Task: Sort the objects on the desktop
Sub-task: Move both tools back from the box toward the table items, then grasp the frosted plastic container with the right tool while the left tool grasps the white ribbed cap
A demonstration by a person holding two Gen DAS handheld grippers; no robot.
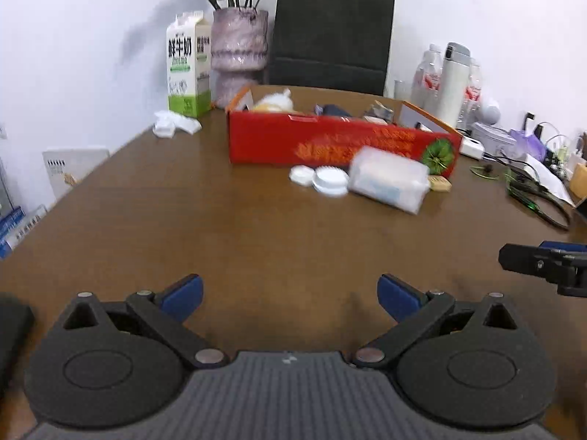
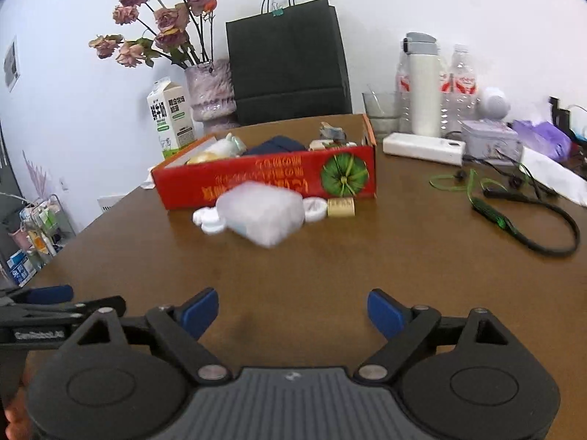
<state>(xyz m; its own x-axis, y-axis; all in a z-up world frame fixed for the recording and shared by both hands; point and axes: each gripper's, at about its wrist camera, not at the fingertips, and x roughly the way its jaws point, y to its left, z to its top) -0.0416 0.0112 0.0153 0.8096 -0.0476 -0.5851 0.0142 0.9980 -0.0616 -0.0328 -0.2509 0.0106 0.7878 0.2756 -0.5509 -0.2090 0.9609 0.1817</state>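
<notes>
A red cardboard box (image 1: 330, 143) (image 2: 264, 179) with several items inside stands on the brown table (image 1: 220, 227). In front of it lie a clear plastic pack (image 1: 389, 179) (image 2: 262, 212), two white round lids (image 1: 330, 180) (image 2: 211, 220) and a small tan block (image 1: 439, 183) (image 2: 341, 207). My left gripper (image 1: 290, 299) is open over bare table, well short of these things. My right gripper (image 2: 293, 313) is open too, with nothing between its blue pads. The right gripper's finger (image 1: 543, 262) shows at the right edge of the left wrist view.
A milk carton (image 1: 189, 66), a vase of dried flowers (image 1: 238, 55) and a black paper bag (image 1: 330, 36) stand at the back. Bottles and a white flask (image 2: 425, 84), a power bank (image 2: 422, 148), a glass (image 2: 379, 115) and cables (image 2: 513, 216) crowd the right side.
</notes>
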